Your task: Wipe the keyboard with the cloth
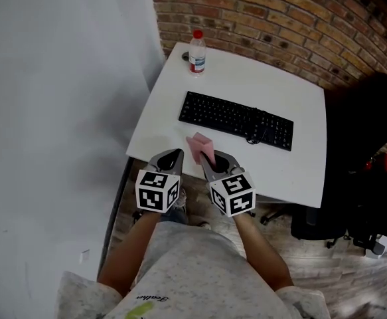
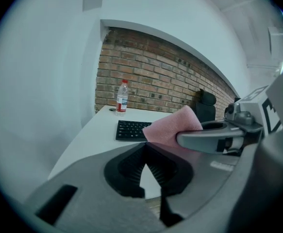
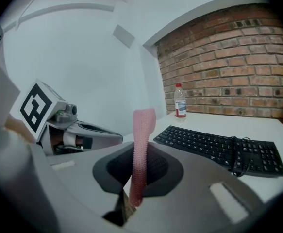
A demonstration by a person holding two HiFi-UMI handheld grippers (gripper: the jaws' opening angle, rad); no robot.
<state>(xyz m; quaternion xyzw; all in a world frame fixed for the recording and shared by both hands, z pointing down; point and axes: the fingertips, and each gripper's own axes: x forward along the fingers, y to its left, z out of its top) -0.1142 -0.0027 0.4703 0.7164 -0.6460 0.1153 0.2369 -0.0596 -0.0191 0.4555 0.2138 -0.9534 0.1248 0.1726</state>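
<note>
A black keyboard [image 1: 236, 119] lies slanted across the middle of the white table [image 1: 293, 165]. My right gripper [image 1: 214, 159] hovers over the table's near edge, shut on a pink cloth [image 1: 201, 147] that sticks up from its jaws. The right gripper view shows the cloth [image 3: 142, 130] as an upright strip, with the keyboard [image 3: 219, 149] ahead to the right. Just left of it, my left gripper [image 1: 168, 159] is shut and holds nothing. The left gripper view shows the cloth [image 2: 170, 125] in front of the keyboard [image 2: 131, 129].
A water bottle [image 1: 196, 52] with a red cap stands at the table's far left corner. A coiled black cable [image 1: 253, 135] rests on the keyboard's right part. A black office chair [image 1: 362, 171] stands right of the table. A brick wall [image 1: 279, 18] runs behind it.
</note>
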